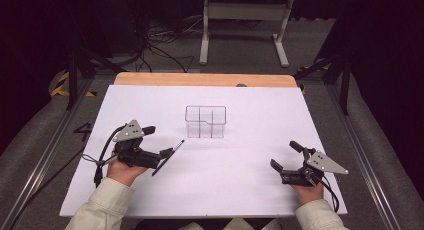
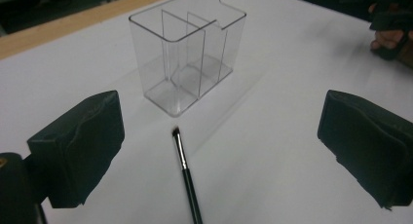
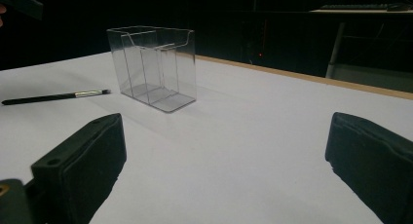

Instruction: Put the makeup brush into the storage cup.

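Since the thin makeup brush [image 2: 185,175] lies flat on the white desk [image 1: 250,190] just in front of the clear organizer [image 1: 205,122], the left gripper [image 1: 159,142] probably does best to come straight down astride the handle and close across it near the middle, so the brush lifts level. Its jaws stand wide apart on either side of the brush, touching nothing. The right gripper [image 1: 285,156] rests well apart at the desk's right, jaws likewise wide and empty.
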The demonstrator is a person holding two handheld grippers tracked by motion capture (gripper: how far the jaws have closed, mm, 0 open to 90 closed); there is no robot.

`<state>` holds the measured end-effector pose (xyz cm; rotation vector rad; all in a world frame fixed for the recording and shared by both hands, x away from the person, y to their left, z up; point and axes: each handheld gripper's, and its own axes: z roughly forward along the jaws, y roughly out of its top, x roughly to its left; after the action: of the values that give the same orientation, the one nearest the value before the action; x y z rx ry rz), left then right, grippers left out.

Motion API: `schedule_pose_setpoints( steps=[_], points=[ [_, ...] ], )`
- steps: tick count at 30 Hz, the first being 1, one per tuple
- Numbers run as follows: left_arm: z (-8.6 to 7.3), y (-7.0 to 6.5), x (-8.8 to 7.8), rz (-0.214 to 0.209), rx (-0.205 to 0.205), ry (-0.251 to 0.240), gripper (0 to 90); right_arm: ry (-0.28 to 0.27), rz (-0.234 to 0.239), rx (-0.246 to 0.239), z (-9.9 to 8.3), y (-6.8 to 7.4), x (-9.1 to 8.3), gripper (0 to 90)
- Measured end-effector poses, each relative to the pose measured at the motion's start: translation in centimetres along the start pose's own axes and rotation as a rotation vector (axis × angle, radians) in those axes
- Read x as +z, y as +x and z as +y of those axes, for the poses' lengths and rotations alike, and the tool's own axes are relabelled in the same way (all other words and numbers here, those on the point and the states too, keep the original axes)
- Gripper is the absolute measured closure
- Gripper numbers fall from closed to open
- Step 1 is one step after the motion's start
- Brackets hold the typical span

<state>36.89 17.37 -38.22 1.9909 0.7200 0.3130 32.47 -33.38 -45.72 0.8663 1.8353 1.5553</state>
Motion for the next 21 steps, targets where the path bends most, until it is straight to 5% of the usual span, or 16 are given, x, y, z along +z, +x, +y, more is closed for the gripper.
schedule_pose_setpoints(
  steps=[3, 13, 21],
  points=[
    [0.8, -0.1, 0.5, 0.036, 0.008, 0.106, 5.1, 0.000, 0.001, 0.001, 0.0, 0.0, 0.0, 1.7],
    [2.0, 0.0, 1.4, 0.066, -0.023, 0.293, 12.6, 0.000, 0.009, 0.006, 0.0, -0.1, 0.0, 1.8],
    [2.3, 0.4, 1.7, 0.086, -0.051, 0.358, 14.1, 0.001, 0.010, 0.011, 0.0, -0.1, 0.0, 1.9]
  ],
)
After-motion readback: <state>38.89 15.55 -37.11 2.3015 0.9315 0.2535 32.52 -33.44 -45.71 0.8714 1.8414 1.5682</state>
